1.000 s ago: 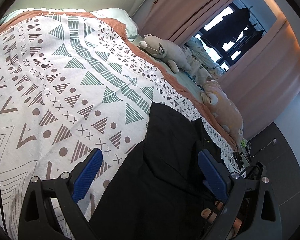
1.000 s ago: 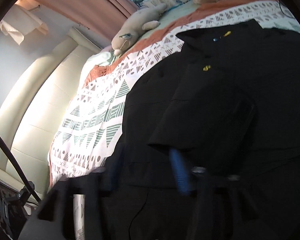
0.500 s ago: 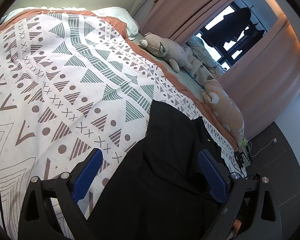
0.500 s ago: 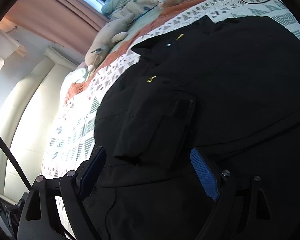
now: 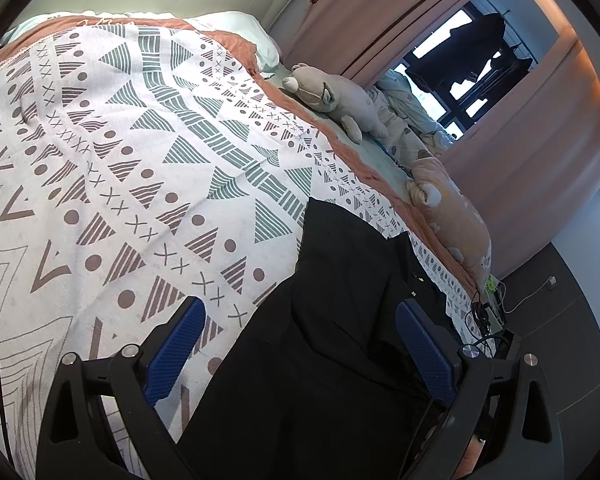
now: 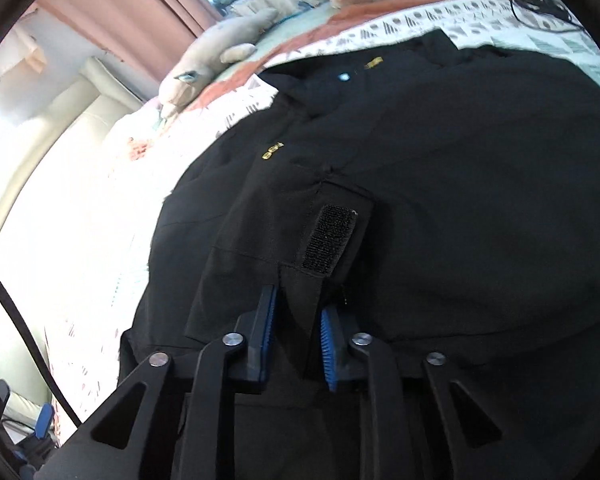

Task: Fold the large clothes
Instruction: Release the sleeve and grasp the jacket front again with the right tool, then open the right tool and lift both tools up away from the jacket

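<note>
A black jacket lies spread on the patterned bedspread. In the right wrist view it fills most of the frame, one sleeve folded across the body. The sleeve cuff, just below its velcro strap, sits between the blue pads of my right gripper. The jaws are closing and the pads touch the cloth on both sides. My left gripper hovers open over the jacket's near left edge, its blue fingers wide apart and holding nothing.
Two plush toys and a pillow lie along the bed's far side. Pink curtains frame a window. Cables and chargers lie on the dark floor past the bed's corner. A padded headboard stands at the left.
The right gripper moved in toward the folded sleeve and its jaws went from wide open to nearly shut around the cuff. The left gripper stayed still and open.
</note>
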Tool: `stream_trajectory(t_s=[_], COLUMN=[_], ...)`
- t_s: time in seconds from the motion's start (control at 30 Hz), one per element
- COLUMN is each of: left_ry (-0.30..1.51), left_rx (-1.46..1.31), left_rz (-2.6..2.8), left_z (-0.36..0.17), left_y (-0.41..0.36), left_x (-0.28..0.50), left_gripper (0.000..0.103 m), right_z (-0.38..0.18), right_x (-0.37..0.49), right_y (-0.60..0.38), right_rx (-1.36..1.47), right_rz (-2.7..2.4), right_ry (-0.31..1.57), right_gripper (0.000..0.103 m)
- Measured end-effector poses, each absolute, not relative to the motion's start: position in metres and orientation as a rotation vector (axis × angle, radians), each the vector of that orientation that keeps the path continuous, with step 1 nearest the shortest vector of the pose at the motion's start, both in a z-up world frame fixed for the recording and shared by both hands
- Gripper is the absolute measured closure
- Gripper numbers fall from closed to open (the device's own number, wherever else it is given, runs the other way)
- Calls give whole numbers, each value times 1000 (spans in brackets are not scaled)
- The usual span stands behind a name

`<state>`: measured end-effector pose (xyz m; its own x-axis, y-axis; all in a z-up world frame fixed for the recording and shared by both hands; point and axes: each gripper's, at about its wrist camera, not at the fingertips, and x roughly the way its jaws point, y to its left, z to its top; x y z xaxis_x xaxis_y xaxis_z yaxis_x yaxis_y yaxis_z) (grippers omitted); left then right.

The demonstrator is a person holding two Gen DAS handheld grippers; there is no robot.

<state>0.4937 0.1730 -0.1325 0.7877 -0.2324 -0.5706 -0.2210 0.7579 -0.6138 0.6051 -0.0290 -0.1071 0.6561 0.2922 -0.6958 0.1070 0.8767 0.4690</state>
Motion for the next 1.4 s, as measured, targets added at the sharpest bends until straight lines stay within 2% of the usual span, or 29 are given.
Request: stream_trajectory(t_s=[0.17, 0.4, 0.77, 0.93, 0.97, 1.03, 1.07, 1.1, 1.4], left_ry=[674, 662, 643, 649, 651, 656, 658, 660, 668], left_rx=[-723, -745, -770, -764, -762, -757, -754, -750, -681], left_rz=[-12, 0, 37, 67, 68, 69, 69, 69, 36], left_z=[-132, -131, -130, -133, -133, -133, -133, -133, -114], left_y=[172, 180, 195, 197, 196, 194, 192, 190, 160], left_x=[493, 488, 484, 485, 486, 487, 487, 488, 482], left_gripper=[5, 5, 5, 5, 5, 5, 5, 5, 5], right_z=[-67, -16, -25, -55, -60, -63, -62, -60, -44], right_x=[591, 567, 580, 612, 615, 616, 616, 616, 572], right_y=[-10, 32, 64, 63, 60, 53, 49, 45, -14], right_rx=[463, 391, 381, 455, 471, 489, 501, 510, 586], right_rz=[178, 282, 406, 425, 424, 422, 422, 424, 336], right_ry=[758, 645, 666, 807, 824, 828, 824, 814, 726], right_gripper=[100, 101, 101, 94, 89, 70, 42, 22, 21])
